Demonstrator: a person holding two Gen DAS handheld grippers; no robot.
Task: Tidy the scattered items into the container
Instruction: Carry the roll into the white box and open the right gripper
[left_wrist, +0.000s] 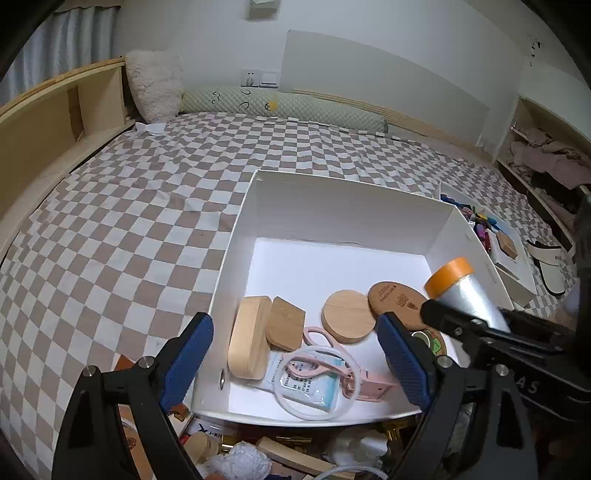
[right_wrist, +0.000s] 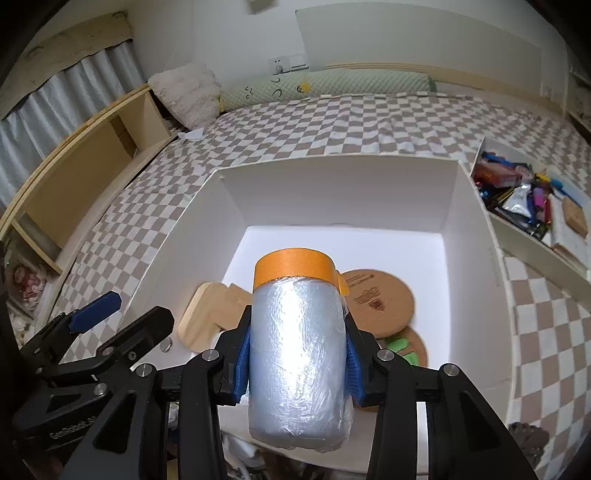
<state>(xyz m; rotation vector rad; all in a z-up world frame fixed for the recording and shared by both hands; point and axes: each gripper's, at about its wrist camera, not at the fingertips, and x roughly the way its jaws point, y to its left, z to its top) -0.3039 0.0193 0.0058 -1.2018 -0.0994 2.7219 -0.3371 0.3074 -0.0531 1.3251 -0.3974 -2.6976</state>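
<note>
My right gripper (right_wrist: 298, 354) is shut on a roll of clear film with an orange tape band (right_wrist: 295, 332) and holds it tilted above the near part of the white box (right_wrist: 332, 184). The left wrist view shows the same roll (left_wrist: 465, 291) at the right. My left gripper (left_wrist: 295, 358) stands open over the box's near wall (left_wrist: 236, 410), with nothing pressed between its pads. In the box lie a wooden case (left_wrist: 247, 338), a wooden block (left_wrist: 284, 326), a wooden disc (left_wrist: 349, 315), a cork coaster (left_wrist: 395, 297) and a pink ring fan (left_wrist: 325, 373) on a packet.
Several loose items (left_wrist: 258, 454) lie in a heap just in front of the box. A second white tray of colourful small things (right_wrist: 517, 192) stands to the right. The box rests on a checked bed sheet (left_wrist: 129, 221), with pillows behind and a wooden shelf (left_wrist: 44, 122) at the left.
</note>
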